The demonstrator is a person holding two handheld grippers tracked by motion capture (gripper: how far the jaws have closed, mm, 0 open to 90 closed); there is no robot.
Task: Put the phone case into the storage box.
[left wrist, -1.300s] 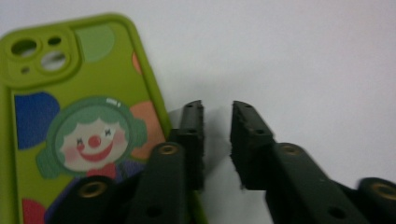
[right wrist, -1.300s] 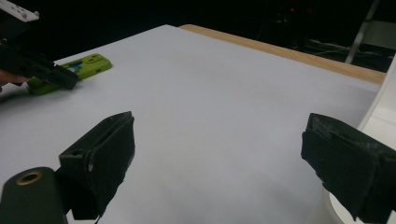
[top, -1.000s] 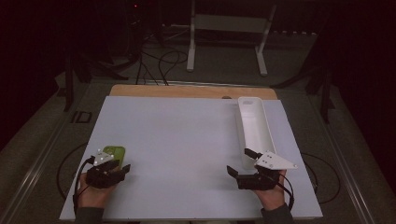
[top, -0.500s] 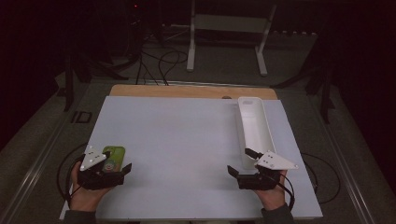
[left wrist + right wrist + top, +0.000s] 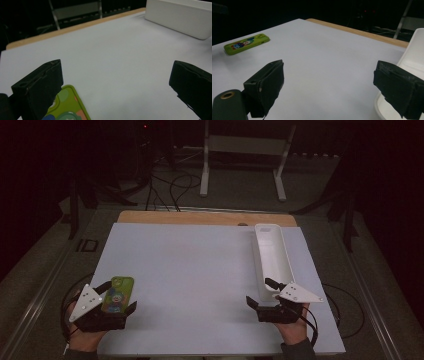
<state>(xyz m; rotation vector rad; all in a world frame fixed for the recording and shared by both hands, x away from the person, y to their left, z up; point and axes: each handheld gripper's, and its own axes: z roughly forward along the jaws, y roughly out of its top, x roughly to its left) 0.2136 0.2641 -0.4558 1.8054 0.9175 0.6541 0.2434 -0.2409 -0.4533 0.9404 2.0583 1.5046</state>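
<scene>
The green phone case (image 5: pixel 118 293) lies flat on the white surface (image 5: pixel 200 280) near its front left corner, printed side up, with its long axis running roughly from the front edge toward the back edge and leaning a little to the right. The left claw (image 5: pixel 120 300) hangs just over the case's near end; its jaws have just been opening and now stand spread wide, with the case lying free below them rather than pinched, as the left gripper view confirms, where the case (image 5: pixel 67 107) peeks out beside the left jaw and bare surface fills the gap. So the case lies directly ahead of and under this claw, and its narrow width runs across the jaw gap, which I judge is the fit any fresh grip would need. The right claw (image 5: pixel 260 295) rests near the front right corner, jaws also spread with nothing between them, well apart from the case (image 5: pixel 247 43), which sits far off across the surface. A long white tray (image 5: pixel 272 257) stands just beside the right claw, stretching toward the back edge. The left hand is clearly the nearer one.
</scene>
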